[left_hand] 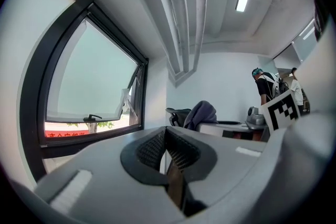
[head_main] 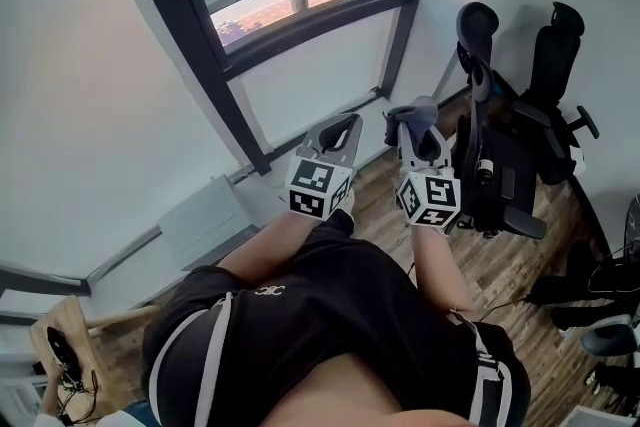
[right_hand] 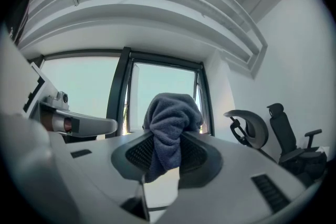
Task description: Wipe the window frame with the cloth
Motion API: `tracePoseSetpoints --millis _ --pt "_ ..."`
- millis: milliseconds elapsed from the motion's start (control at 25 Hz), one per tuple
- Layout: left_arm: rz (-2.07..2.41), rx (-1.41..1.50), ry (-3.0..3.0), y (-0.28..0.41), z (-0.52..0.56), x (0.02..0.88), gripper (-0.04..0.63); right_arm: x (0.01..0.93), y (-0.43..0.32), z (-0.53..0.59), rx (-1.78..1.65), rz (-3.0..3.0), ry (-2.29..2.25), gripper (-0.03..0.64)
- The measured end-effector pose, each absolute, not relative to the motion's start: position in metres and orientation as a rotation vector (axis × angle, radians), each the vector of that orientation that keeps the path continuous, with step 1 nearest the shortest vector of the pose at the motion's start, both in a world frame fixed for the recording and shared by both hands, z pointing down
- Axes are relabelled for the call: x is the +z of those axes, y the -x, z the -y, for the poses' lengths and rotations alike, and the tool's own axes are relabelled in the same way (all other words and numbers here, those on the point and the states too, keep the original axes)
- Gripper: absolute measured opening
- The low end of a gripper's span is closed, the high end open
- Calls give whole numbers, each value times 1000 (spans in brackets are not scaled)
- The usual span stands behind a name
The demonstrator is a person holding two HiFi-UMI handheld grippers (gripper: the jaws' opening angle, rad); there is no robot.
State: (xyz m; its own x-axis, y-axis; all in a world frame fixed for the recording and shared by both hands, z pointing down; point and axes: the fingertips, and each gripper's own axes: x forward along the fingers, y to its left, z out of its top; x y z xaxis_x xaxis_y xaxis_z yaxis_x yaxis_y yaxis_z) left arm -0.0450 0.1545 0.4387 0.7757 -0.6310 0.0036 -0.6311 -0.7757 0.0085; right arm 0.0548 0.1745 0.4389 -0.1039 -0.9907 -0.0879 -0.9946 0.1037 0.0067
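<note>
FRAME UNTOUCHED, CLOTH AT THE READY. At far left, the dark window frame (head_main: 203,45) runs down past frosted panes to the sill, its upper sash tilted open on a strip of outdoors. Neither of my tools touches it, so I judge the wiping not yet begun. My left gripper (head_main: 340,130) hangs just short of the lower pane, its jaws pressed together on nothing. I take it for a spare hand, held clear so it does not smear the glass. Beside it, my right gripper (head_main: 422,135) pinches the grey-blue cloth (head_main: 415,112), bunched into a wad that stands proud of the jaw tips. Gripped that way, fabric rather than plastic should meet the frame first. The wad points toward the vertical post by the room's corner, near it but apart from it. At right, black office chairs (head_main: 555,65) stand on the wood floor (head_main: 520,285), close enough that a wide sweep of my right arm might catch them.
</note>
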Motion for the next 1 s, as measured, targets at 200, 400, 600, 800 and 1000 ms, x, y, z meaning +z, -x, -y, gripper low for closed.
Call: tracePoseSetpoints --millis 200,400,600,800,1000 --pt "1002 3 -2965 20 -130 445 9 440 -65 -144 127 -2311 2066 110" --pt "990 -14 -2959 -3 -89 452 9 441 -80 -104 146 -2323 2065 110" --pt "995 1 -2923 -23 -38 462 9 443 -102 -52 128 -2332 2076 110" --pt "1051 -29 -2868 -29 19 457 9 436 -120 11 111 -2354 2064 110" --pt "1101 -22 -2808 -33 79 460 9 425 -128 78 93 -2380 2028 110"
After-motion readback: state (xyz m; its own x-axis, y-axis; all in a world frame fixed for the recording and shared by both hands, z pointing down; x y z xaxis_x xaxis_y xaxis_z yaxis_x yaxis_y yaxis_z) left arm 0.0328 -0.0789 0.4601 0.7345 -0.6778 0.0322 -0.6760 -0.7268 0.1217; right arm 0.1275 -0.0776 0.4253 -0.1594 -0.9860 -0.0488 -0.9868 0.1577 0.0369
